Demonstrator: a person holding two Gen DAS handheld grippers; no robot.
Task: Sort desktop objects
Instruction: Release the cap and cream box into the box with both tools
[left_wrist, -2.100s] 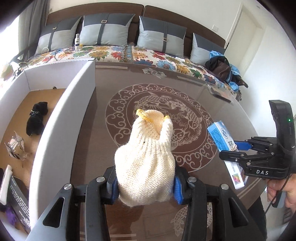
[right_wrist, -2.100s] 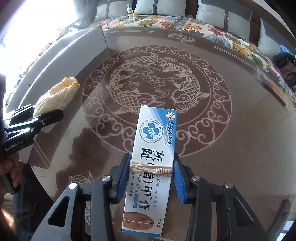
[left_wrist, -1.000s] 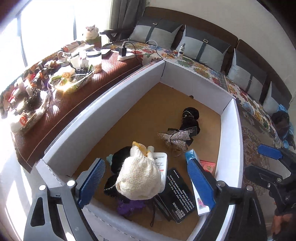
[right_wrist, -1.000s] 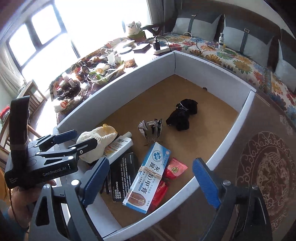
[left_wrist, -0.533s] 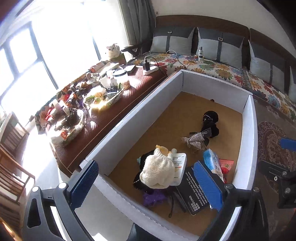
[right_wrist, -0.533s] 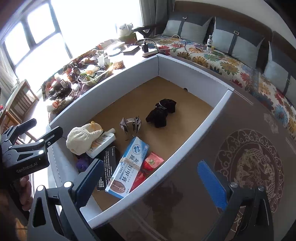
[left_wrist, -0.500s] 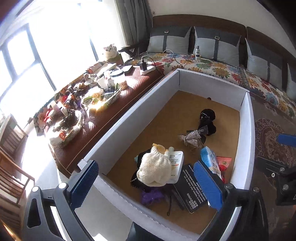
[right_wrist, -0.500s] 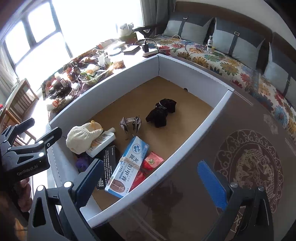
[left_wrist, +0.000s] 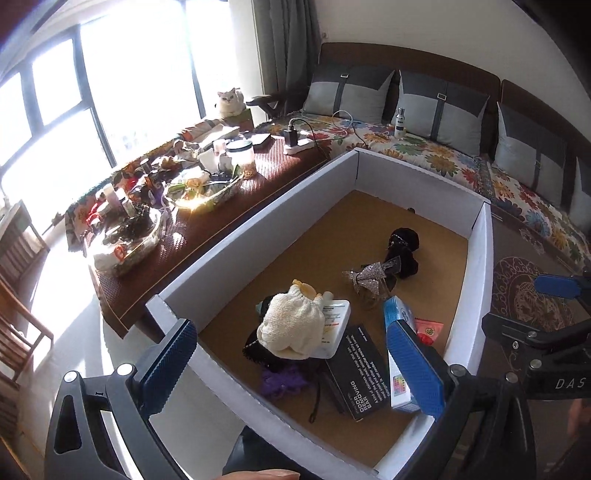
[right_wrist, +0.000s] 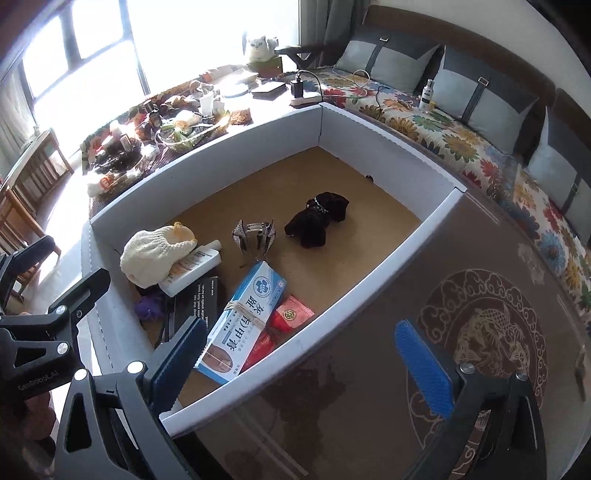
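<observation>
A moment ago we held the knit hat (left_wrist: 291, 330) in our left gripper (left_wrist: 295, 363) and the blue and white box (right_wrist: 245, 317) in our right gripper (right_wrist: 301, 363). Now both things lie inside the big white box (right_wrist: 373, 266), and both grippers are wide open with nothing in them. They have pulled up and back from where they let go.

The left gripper hangs over the near wall of the big box. The right gripper hangs over the long wall beside the brown table (right_wrist: 406, 332) with the dragon picture. The walls are thin, flat and white, and the floor is plain brown card. The far half of that floor is mostly bare. The near end is crowded.

The hat is soft, bumpy and cream, with a yellow bit on top. It rests on a white tube (right_wrist: 194, 267) and some dark things. The blue and white box is long, with string tied round it. It leans on a black box (right_wrist: 195, 301) and red packets (right_wrist: 291, 314). A purple fuzzy thing (left_wrist: 282, 380) lies by the near wall. A shiny silver bow (left_wrist: 367, 275) and a black fuzzy toy (right_wrist: 317, 218) sit nearer the middle.
</observation>
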